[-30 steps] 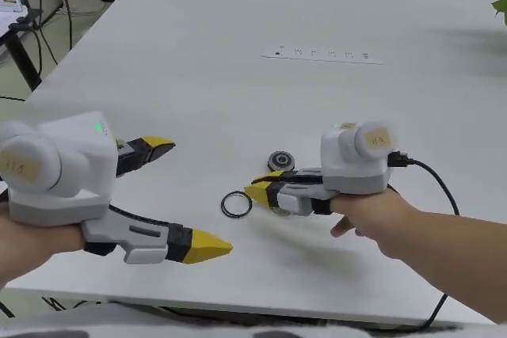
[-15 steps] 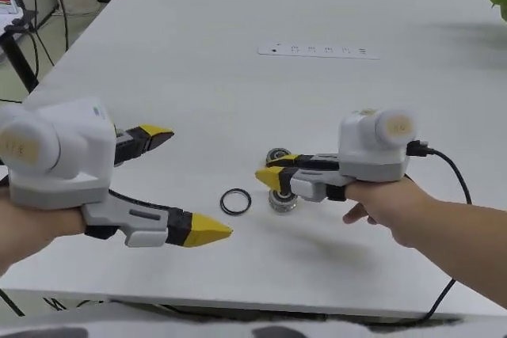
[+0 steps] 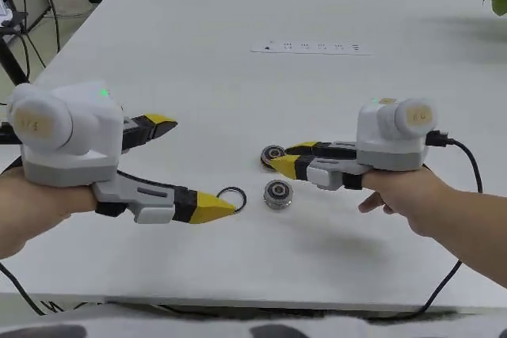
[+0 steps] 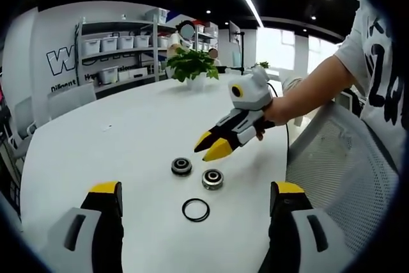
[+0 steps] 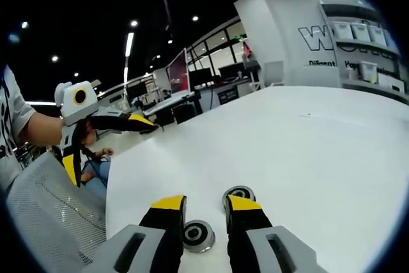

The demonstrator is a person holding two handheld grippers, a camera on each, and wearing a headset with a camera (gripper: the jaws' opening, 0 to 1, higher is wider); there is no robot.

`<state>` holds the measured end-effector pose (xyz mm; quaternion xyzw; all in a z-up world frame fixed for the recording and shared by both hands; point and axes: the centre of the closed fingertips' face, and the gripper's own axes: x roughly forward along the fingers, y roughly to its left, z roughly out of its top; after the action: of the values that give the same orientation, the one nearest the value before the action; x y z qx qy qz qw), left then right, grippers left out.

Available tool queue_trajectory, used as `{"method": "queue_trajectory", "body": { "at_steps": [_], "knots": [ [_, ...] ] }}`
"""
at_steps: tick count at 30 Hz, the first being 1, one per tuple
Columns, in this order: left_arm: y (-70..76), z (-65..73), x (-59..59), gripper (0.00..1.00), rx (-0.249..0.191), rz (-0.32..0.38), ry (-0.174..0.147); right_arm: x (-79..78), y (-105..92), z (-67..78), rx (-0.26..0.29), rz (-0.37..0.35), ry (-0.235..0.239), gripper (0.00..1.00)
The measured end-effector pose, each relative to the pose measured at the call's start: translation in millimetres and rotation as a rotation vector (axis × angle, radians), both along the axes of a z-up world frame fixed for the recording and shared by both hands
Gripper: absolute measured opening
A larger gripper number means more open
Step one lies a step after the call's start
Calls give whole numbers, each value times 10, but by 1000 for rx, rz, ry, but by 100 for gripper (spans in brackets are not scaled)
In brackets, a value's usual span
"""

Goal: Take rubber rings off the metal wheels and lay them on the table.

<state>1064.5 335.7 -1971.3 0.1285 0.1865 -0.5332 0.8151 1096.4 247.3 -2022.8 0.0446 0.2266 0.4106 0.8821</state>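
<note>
The right gripper (image 3: 281,157), jaws narrow and empty, points at the far metal wheel (image 3: 272,153), which appears to retain its ring. The bare wheel (image 3: 277,193) lies just beside its tips. The loose rubber ring (image 3: 234,198) lies at the lower jaw tip of the wide-open left gripper (image 3: 190,165).

Risk: with nothing bracing it, the wheel may skid under the pinch, and a sweep of the left jaw may drag the loose ring.

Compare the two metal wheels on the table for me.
The nearer wheel shows a bare, shiny metal rim; the farther wheel has a dark, apparently rubber band around its rim. The nearer wheel lies close to the loose ring; the farther wheel lies farther from it. Both lie flat and look similar in size.
</note>
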Motion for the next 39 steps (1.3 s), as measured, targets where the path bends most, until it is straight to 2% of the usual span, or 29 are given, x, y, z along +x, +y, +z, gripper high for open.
{"method": "queue_trajectory", "body": {
  "at_steps": [14, 22, 30, 39],
  "knots": [
    [-175, -6, 238, 84, 12, -11, -2, 57, -187, -21, -57, -10, -21, 27],
    [-264, -67, 344, 76, 14, -13, 14, 83, -259, -68, -83, -9, -23, 29],
    [-338, -178, 452, 71, 35, -18, 26, 116, -290, -132, -109, -2, -27, 30],
    [-428, -269, 513, 64, 45, -29, 41, 149, -300, -218, -138, 6, -32, 32]
  ]
}}
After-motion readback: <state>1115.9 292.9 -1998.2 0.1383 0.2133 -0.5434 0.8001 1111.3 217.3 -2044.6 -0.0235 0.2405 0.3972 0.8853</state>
